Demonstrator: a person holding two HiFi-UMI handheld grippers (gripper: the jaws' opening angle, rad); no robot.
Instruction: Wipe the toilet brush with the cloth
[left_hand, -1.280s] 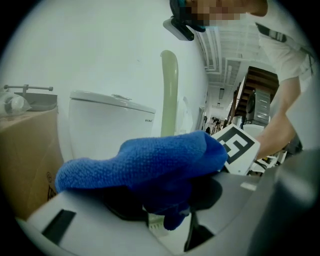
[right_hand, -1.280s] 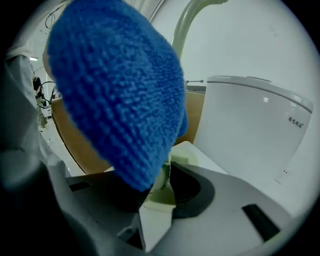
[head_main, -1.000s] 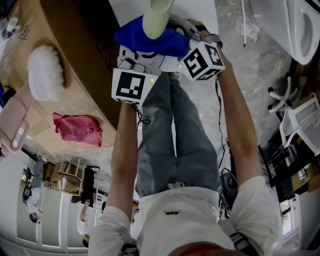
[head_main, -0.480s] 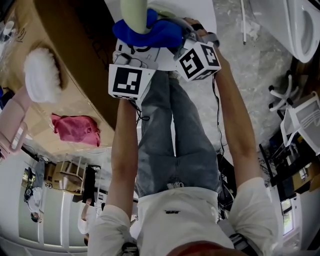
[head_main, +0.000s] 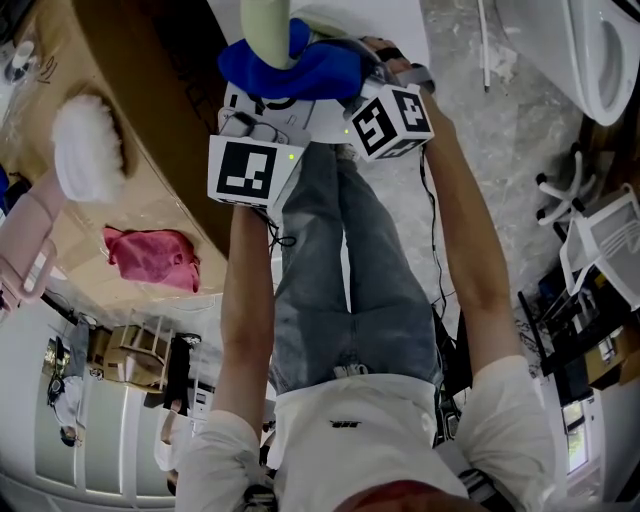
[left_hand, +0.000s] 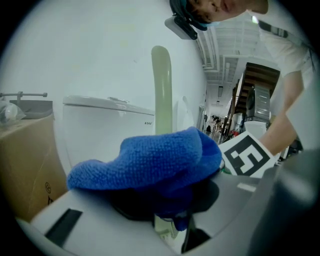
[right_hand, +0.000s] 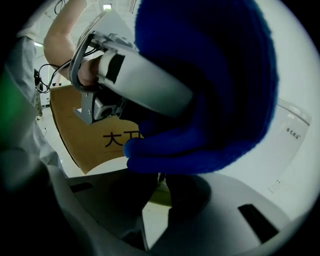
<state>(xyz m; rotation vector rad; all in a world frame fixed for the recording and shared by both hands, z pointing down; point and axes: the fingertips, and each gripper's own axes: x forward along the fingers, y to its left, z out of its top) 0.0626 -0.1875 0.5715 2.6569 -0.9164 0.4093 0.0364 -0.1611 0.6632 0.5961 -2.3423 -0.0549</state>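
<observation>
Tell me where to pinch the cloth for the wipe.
Pinch the cloth where it wraps the handle, coming side-on with jaws across it. The handle stands upright, slim and round, so the squeeze presses cloth onto both sides. The right gripper has just been closing its jaws there, cloth and handle between them.

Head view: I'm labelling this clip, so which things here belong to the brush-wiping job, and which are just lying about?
In the job: toilet brush, pale green handle; blue cloth bunched round that handle.
Lying about: pink cloth; white fluffy brush; cardboard box; toilet.
</observation>
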